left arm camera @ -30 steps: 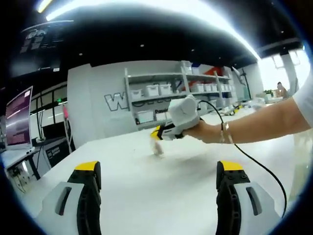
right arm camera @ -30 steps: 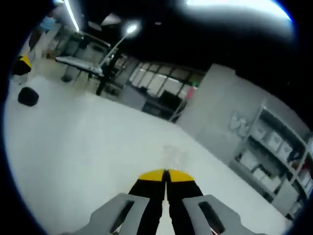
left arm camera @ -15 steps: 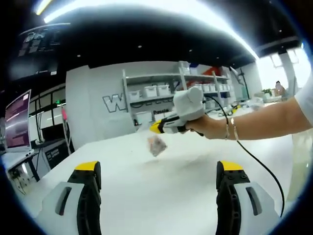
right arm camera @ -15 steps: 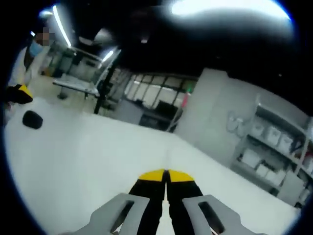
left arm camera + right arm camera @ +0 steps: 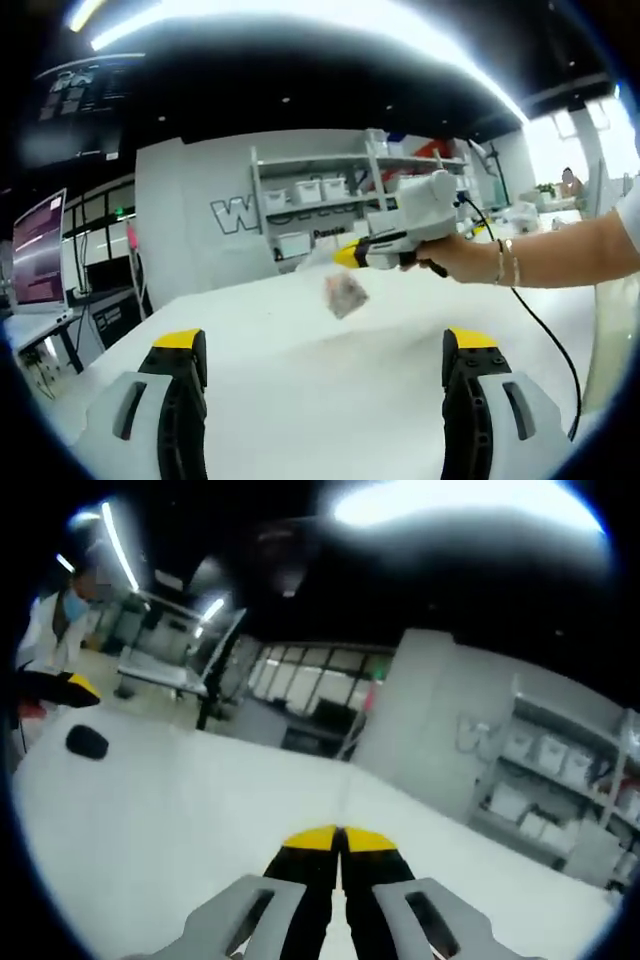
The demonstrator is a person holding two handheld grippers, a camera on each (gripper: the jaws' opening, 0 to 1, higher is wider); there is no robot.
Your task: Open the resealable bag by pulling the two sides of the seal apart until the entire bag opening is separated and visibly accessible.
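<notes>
bare white table (image 5: 300, 400), dark object (image 5: 87, 742) near edge

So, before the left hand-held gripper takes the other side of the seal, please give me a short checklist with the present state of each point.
1. Right hand-held gripper closed on the bag: ok; its jaws are together and the resealable bag hangs from its tip.
2. Bag lifted off the white table: ok.
3. Left hand-held gripper open and free: ok; nothing sits between its jaws.
4. Left hand-held gripper at the seal: not ok; it is below and short of the bag.
5. Which seal side is held: cannot tell, too blurred.
6. Seal already parted: cannot tell.
</notes>
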